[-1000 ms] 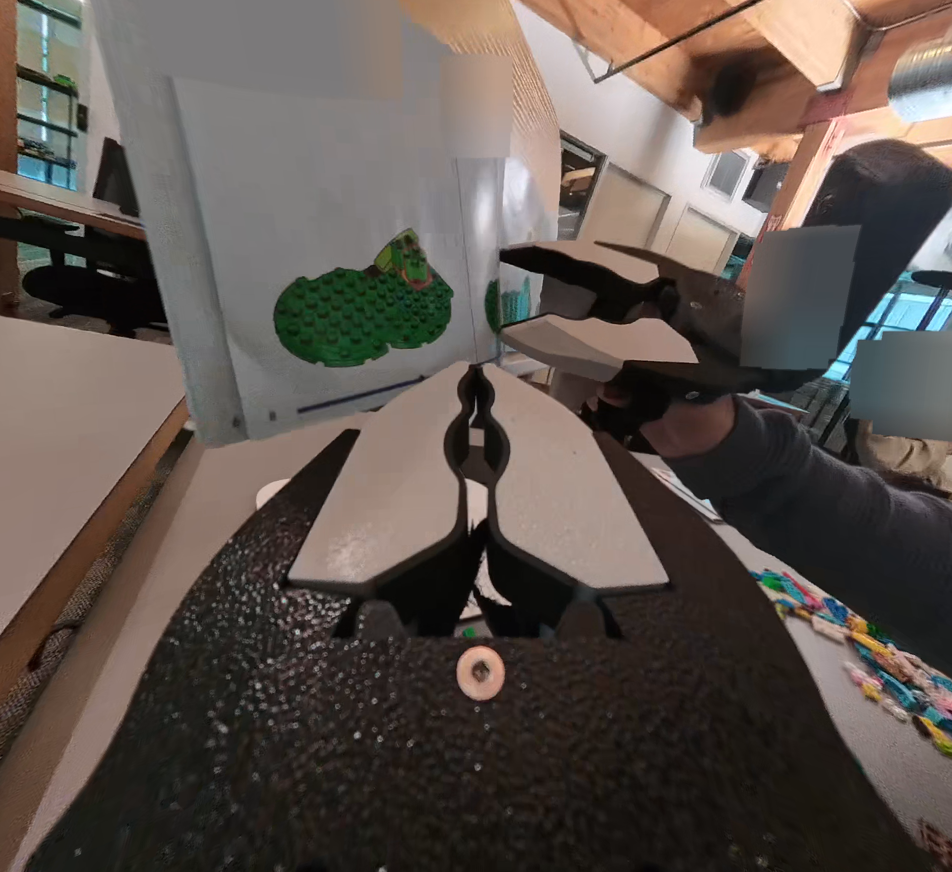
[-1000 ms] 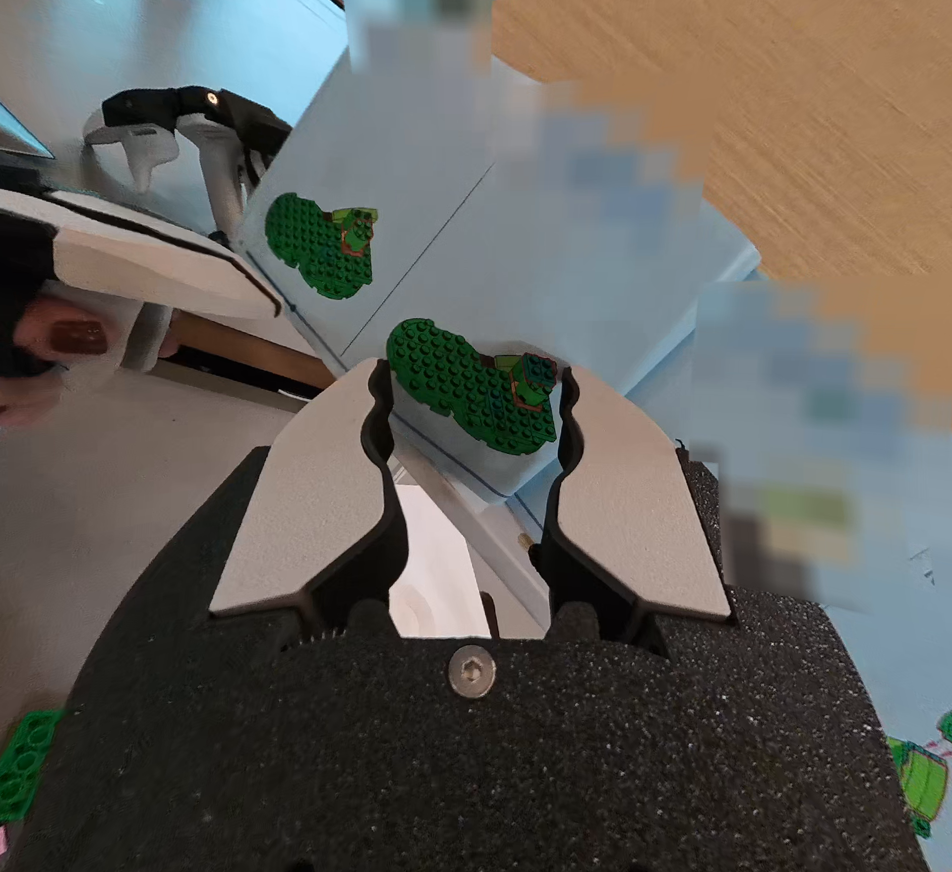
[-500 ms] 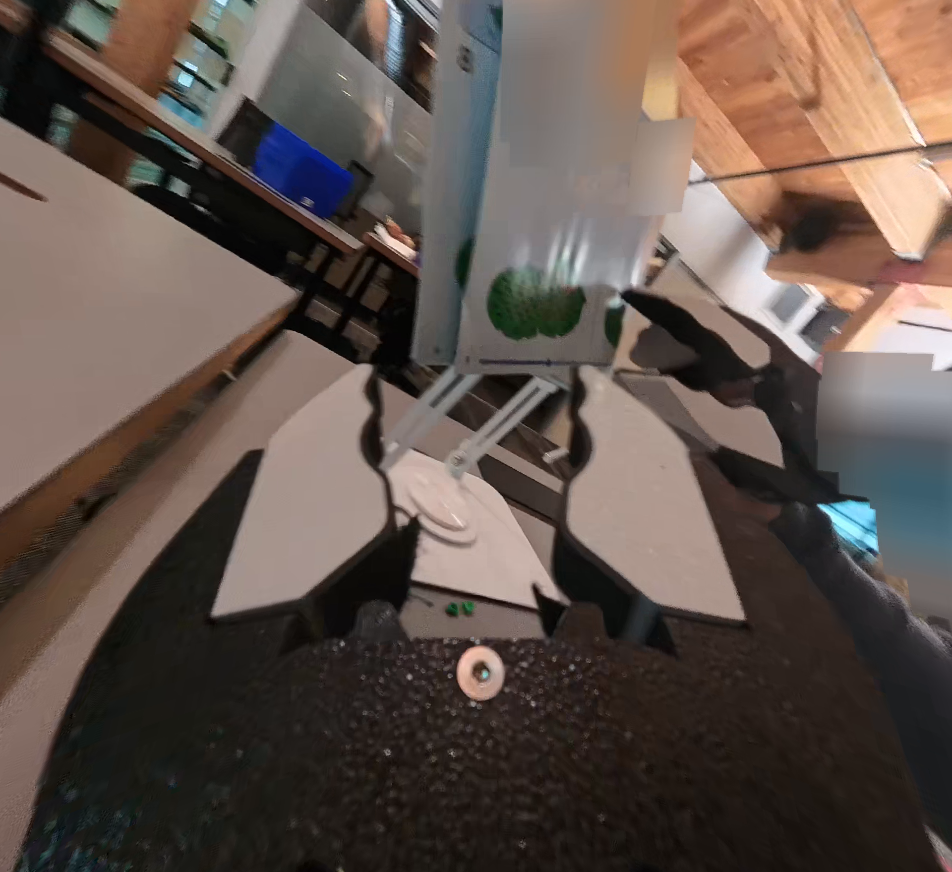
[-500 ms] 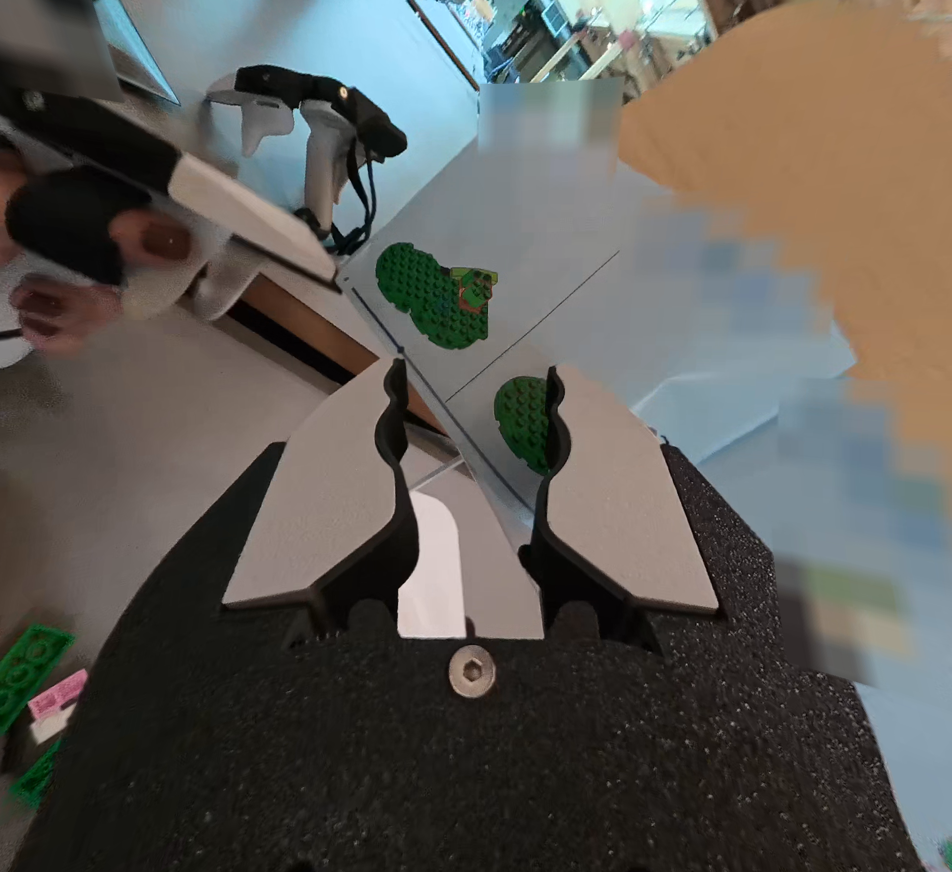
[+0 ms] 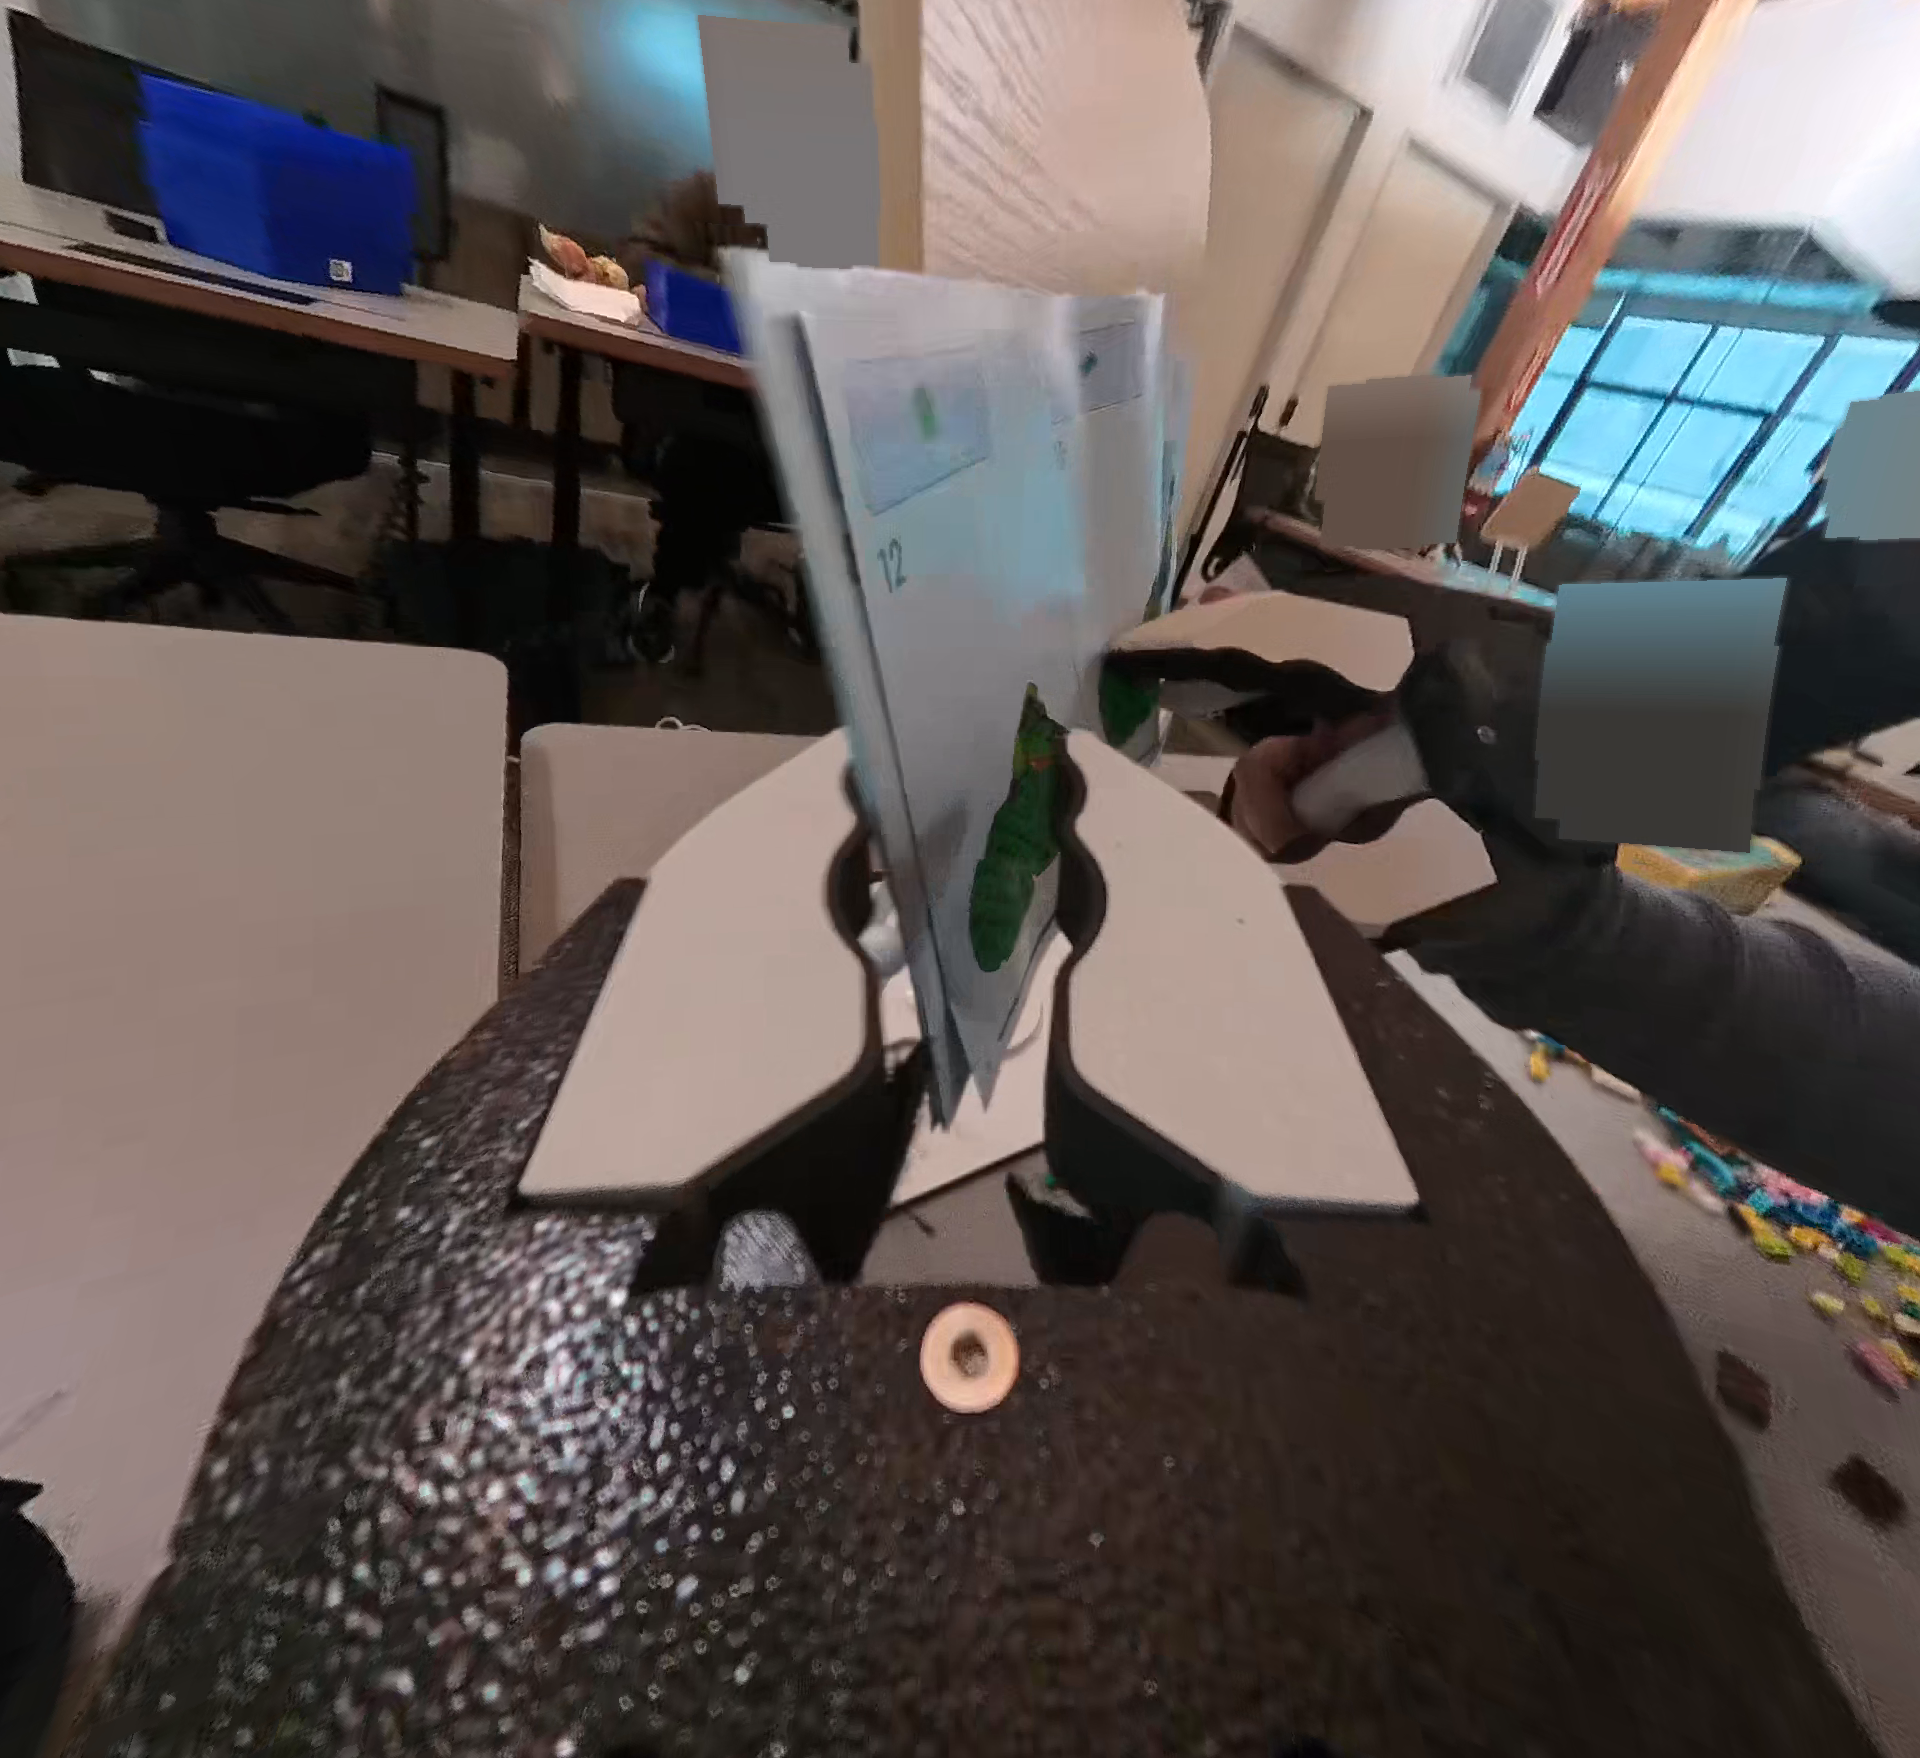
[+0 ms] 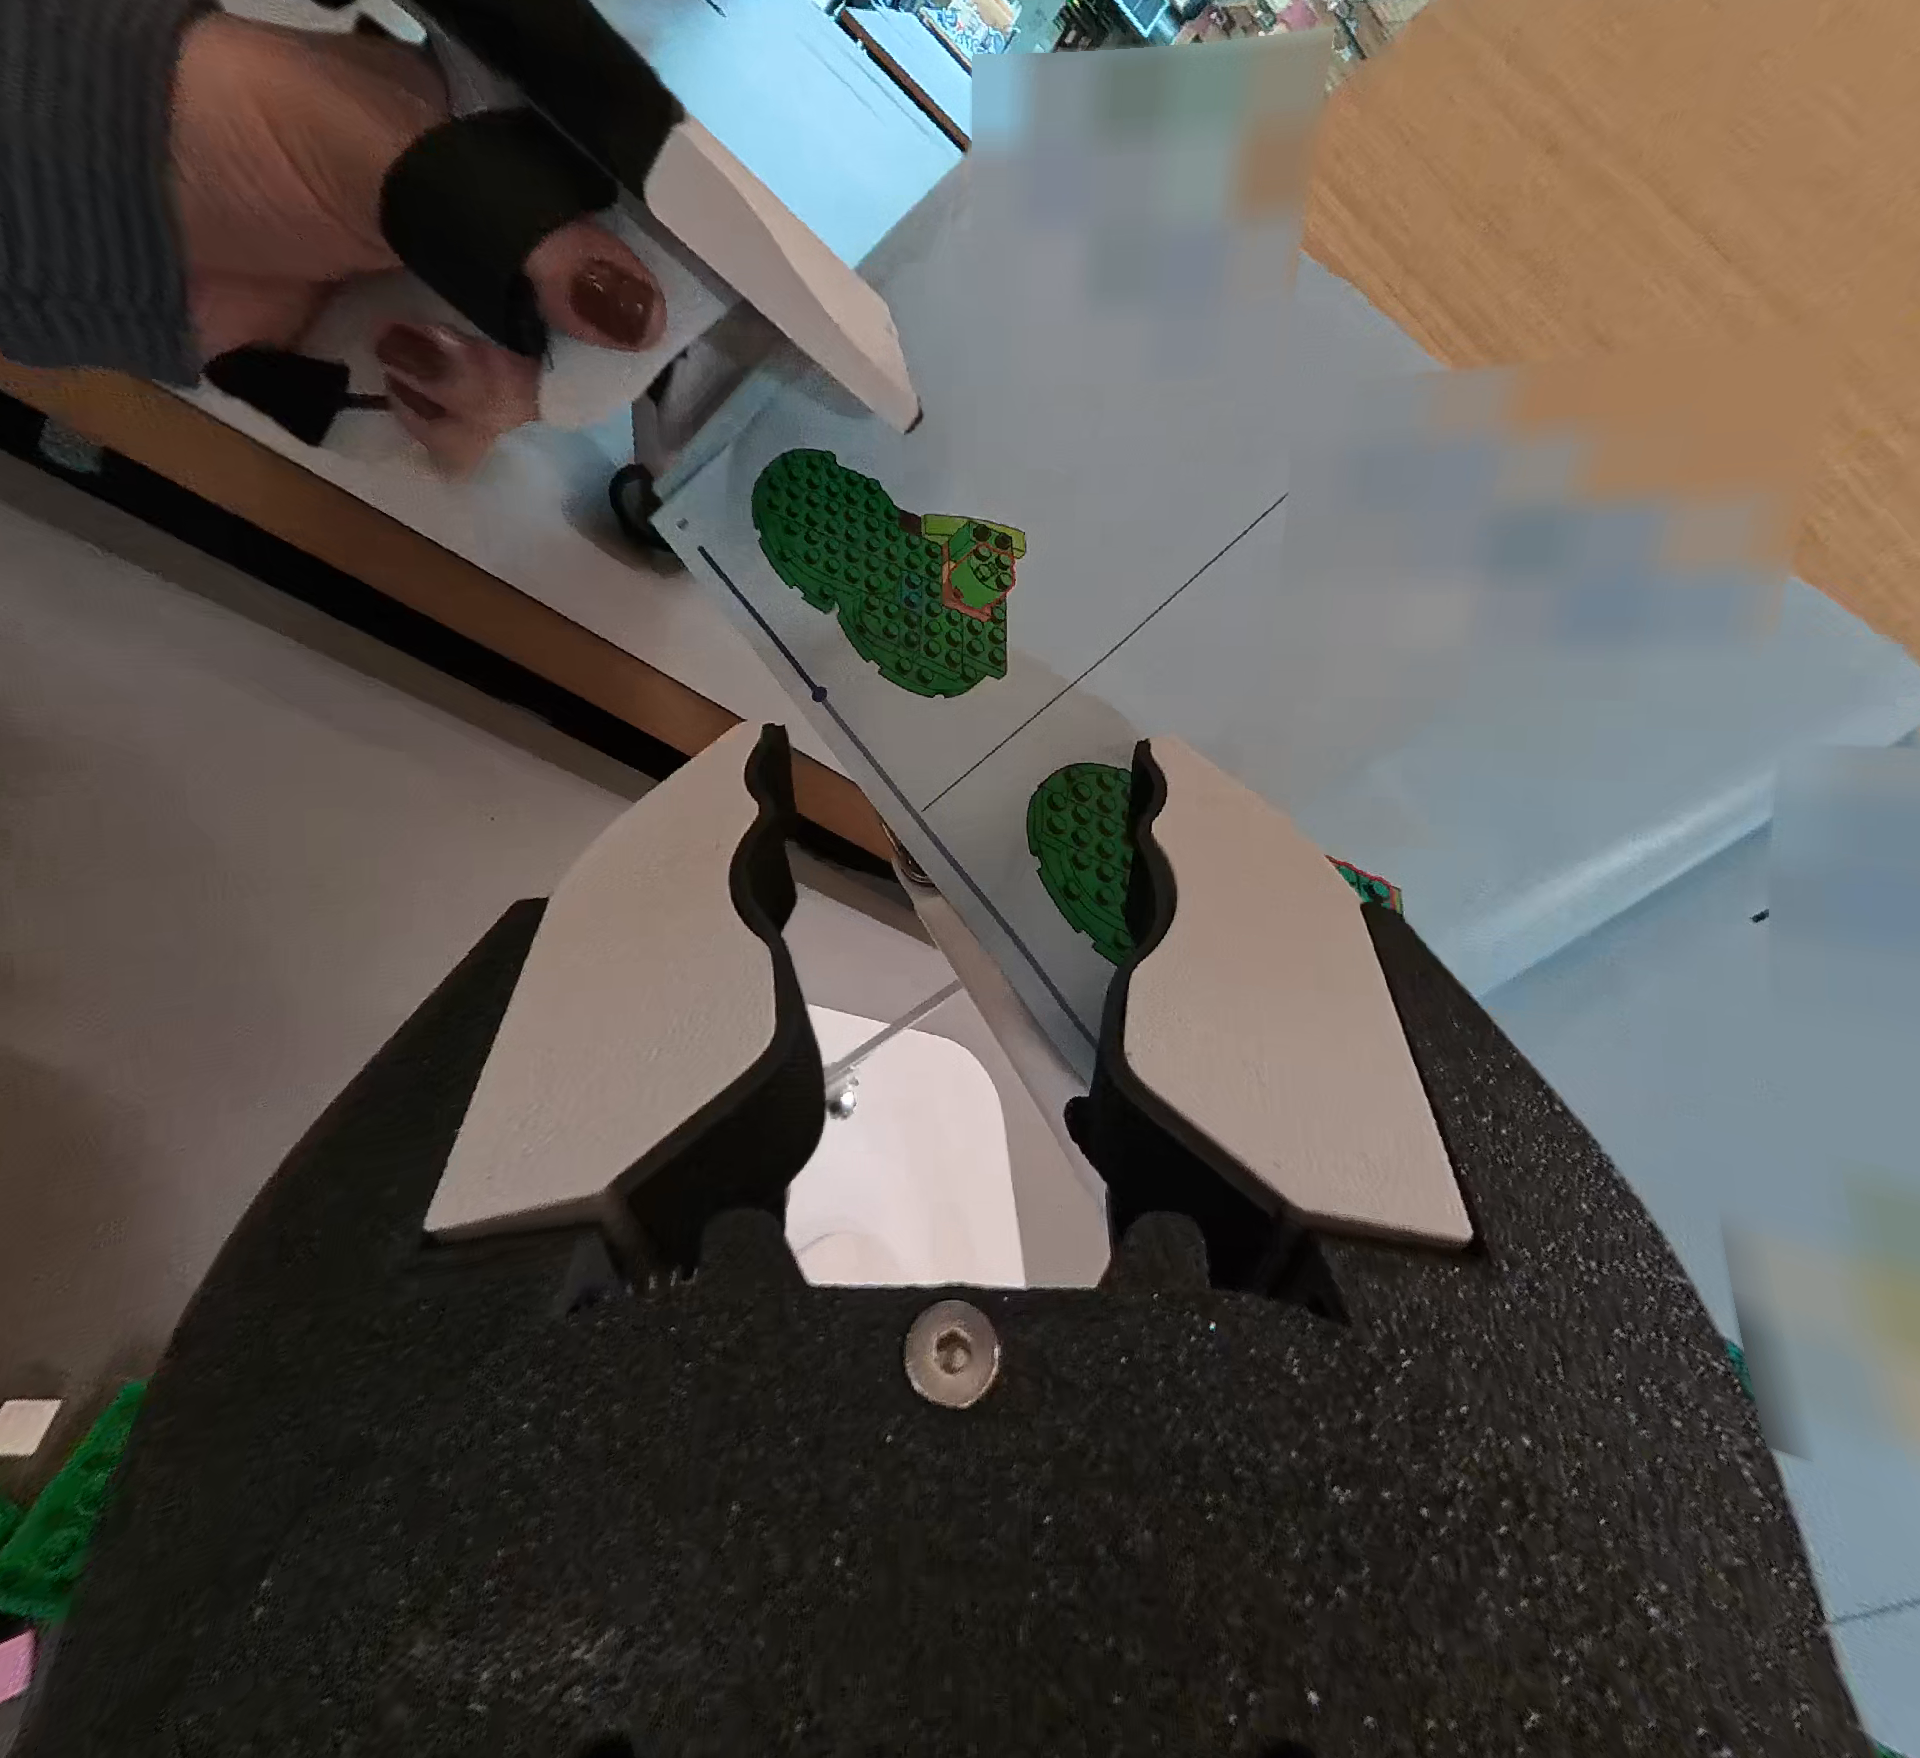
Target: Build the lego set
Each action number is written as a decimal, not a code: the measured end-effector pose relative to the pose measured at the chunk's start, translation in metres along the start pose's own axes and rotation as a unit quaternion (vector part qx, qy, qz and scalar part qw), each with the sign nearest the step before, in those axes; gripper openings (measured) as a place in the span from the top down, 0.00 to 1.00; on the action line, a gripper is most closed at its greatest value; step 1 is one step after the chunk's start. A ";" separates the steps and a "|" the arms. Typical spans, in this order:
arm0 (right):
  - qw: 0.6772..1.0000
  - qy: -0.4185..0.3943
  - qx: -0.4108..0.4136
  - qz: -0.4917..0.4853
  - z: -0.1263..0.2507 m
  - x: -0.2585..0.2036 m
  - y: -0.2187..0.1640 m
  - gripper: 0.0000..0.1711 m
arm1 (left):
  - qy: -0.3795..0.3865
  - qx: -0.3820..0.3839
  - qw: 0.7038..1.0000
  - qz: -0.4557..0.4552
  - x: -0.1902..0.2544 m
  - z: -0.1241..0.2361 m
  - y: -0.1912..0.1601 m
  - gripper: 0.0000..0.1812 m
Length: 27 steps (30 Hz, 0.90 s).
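Note:
The instruction booklet stands upright on a white stand, its pages fanned and edge-on to me. My left gripper is open, with the lower pages between its fingers. My right gripper is open; the booklet's lower edge runs between its fingers, and the right finger covers part of a printed green plate. In the left wrist view the right gripper is at the booklet's right side. In the right wrist view the left gripper is at the page's upper left, held by a hand.
Loose coloured Lego pieces lie on the table at the right. Green Lego pieces lie at the lower left of the right wrist view. The stand's white base sits under the booklet. A second table adjoins on the left. The left gripper's tips are roughly 7 cm from the right gripper's.
My left gripper went from shut to open and came in around the booklet's pages, which now face it edge-on. My right gripper stayed open and shifted left along the booklet's lower edge.

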State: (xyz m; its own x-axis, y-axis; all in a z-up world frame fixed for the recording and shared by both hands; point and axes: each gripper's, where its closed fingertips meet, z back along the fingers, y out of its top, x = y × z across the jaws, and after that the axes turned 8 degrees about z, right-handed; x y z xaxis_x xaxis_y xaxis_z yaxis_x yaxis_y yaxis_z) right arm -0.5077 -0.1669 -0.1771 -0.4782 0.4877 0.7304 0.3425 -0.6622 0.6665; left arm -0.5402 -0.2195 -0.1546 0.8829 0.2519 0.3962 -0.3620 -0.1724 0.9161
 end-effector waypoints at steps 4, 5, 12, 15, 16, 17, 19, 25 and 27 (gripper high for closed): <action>0.999 -0.031 0.015 0.027 0.008 -0.001 0.007 0.67 | -0.005 -0.010 0.999 -0.041 0.009 -0.001 0.011 1.00; 0.998 -0.042 0.021 0.052 0.012 -0.004 0.010 0.70 | -0.006 -0.010 0.999 -0.048 0.011 -0.001 0.014 1.00; 0.956 -0.075 -0.081 0.273 -0.003 -0.037 0.003 0.80 | -0.021 -0.005 0.998 -0.056 0.010 -0.002 0.026 1.00; 0.925 -0.102 -0.134 0.342 -0.018 -0.036 0.003 0.83 | -0.022 -0.005 0.998 -0.054 0.006 -0.002 0.027 1.00; 0.915 -0.102 -0.155 0.357 -0.024 -0.036 0.000 0.84 | -0.022 -0.005 0.998 -0.052 0.005 -0.002 0.027 1.00; 0.906 -0.109 -0.173 0.371 -0.028 -0.034 -0.002 0.84 | -0.022 -0.004 0.998 -0.051 0.005 -0.003 0.027 1.00; 0.891 -0.117 -0.202 0.389 -0.036 -0.031 -0.007 0.85 | -0.020 -0.004 0.999 -0.045 0.003 -0.003 0.025 1.00; 0.896 -0.136 -0.185 0.380 -0.040 -0.027 -0.002 1.00 | -0.019 0.010 0.999 -0.030 -0.005 -0.001 0.019 1.00; 0.912 -0.140 -0.149 0.355 -0.038 -0.028 0.000 1.00 | -0.028 0.025 0.999 -0.016 -0.006 0.000 0.021 1.00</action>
State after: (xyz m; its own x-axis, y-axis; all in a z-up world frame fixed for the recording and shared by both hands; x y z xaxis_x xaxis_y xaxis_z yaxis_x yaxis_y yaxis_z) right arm -0.5251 -0.2026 -0.2034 0.0181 -0.0262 0.9995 0.2305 -0.9726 -0.0297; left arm -0.5527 -0.2245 -0.1381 0.9097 0.2056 0.3607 -0.3185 -0.2119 0.9240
